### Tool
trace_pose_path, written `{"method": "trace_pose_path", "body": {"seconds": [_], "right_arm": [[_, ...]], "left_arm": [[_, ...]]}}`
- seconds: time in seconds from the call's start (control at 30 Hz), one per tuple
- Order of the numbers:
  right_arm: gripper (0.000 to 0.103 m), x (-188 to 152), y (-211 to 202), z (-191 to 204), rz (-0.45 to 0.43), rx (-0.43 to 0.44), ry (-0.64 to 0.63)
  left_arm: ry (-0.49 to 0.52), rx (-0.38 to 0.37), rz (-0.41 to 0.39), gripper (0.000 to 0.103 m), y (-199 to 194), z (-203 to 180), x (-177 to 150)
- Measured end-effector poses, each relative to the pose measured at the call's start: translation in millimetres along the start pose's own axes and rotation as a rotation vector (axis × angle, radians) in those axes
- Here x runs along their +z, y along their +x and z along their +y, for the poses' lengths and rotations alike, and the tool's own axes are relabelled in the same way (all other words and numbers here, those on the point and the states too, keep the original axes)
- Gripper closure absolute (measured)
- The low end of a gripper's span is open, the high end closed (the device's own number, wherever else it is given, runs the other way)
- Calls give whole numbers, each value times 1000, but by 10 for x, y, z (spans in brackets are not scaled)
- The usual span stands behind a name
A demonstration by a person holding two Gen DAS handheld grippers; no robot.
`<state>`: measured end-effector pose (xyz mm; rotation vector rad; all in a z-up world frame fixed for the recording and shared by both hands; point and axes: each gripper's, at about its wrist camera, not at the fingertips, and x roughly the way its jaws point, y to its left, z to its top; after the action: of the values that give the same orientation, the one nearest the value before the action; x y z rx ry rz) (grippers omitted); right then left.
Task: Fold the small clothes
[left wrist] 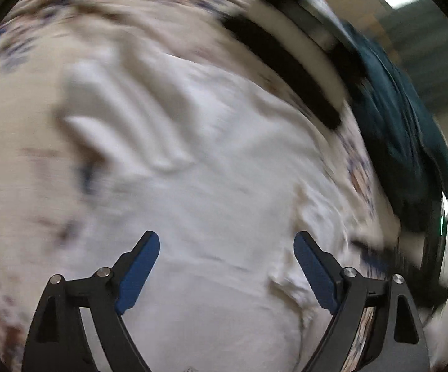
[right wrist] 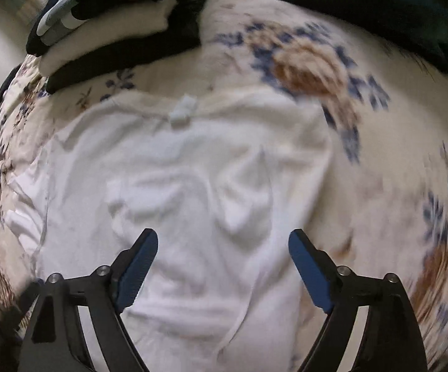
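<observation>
A small white garment [right wrist: 193,192] lies wrinkled on a floral bedsheet [right wrist: 379,161], with a white tag [right wrist: 181,111] at its far edge. My right gripper [right wrist: 223,241] hangs over it with its jaws wide apart and nothing between the blue pads. The left wrist view is blurred. It shows the same white garment [left wrist: 211,179] spread under my left gripper [left wrist: 227,243], which is open and holds nothing. Neither gripper's pads press on the cloth.
A stack of folded clothes [right wrist: 109,21] in black, white and grey stripes sits at the far left of the sheet. A dark teal cloth [right wrist: 379,9] lies along the far right. The stack [left wrist: 286,59] and teal cloth [left wrist: 410,142] also show in the left view.
</observation>
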<state>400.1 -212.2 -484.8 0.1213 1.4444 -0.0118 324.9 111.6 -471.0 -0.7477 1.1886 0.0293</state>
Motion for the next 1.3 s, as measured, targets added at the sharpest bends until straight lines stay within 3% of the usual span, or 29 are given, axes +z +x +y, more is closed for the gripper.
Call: {"method": "trace_pose_path", "body": {"seconds": [0.17,0.23,0.37,0.4,0.43,0.47,0.5,0.63,0.73,0.77,0.83,0.97,1.03,1.1,1.13,1.2,1.27,1.3], "right_arm": [[15,-582,137,-54,46,50,185],[15,-711,188,-72,64,56,236],[15,-869,270,-89,75,34,271],[15,-886,283,-90,76,26,271],[15,-898,286,-92,73,13,268],[15,-924,294,-92,71,8,265],[15,-929,299,-94,72,4,264],[15,-877,287,-149,69,-1,288],[15,-875,210,-302,65,-2,322],[15,-875,173,-379,66,-3,331],[15,-899,132,-493,64,-7,352],[15,-939,63,-749,73,-13,378],[15,-954,4,-843,74,11,383],[15,-927,-78,-900,58,31,373],[15,-898,-118,-920,49,38,365],[15,-768,-227,-914,24,69,350],[15,-676,-294,-859,12,115,338],[15,-630,-300,-809,14,156,330]], "left_arm": [[-276,40,-43,15,-67,840,298],[-359,9,-73,15,-42,1044,410],[-362,-28,-113,17,136,1068,688],[-352,-35,-134,22,167,1026,727],[-332,-46,-160,46,185,995,774],[-295,-42,-169,95,174,971,808],[-264,-27,-171,103,200,900,843],[-89,-19,-268,100,28,510,899],[196,-12,-288,100,-34,-75,745],[328,-4,-261,100,4,-327,603],[500,-34,-189,100,140,-675,288],[684,-72,0,98,592,-1009,-246],[705,-53,124,97,843,-1010,-388],[658,-51,192,93,935,-927,-406],[628,-68,208,86,919,-865,-402],[547,-115,217,64,812,-729,-318],[467,-159,198,26,686,-619,-191],[434,-160,179,23,612,-565,-122]]}}
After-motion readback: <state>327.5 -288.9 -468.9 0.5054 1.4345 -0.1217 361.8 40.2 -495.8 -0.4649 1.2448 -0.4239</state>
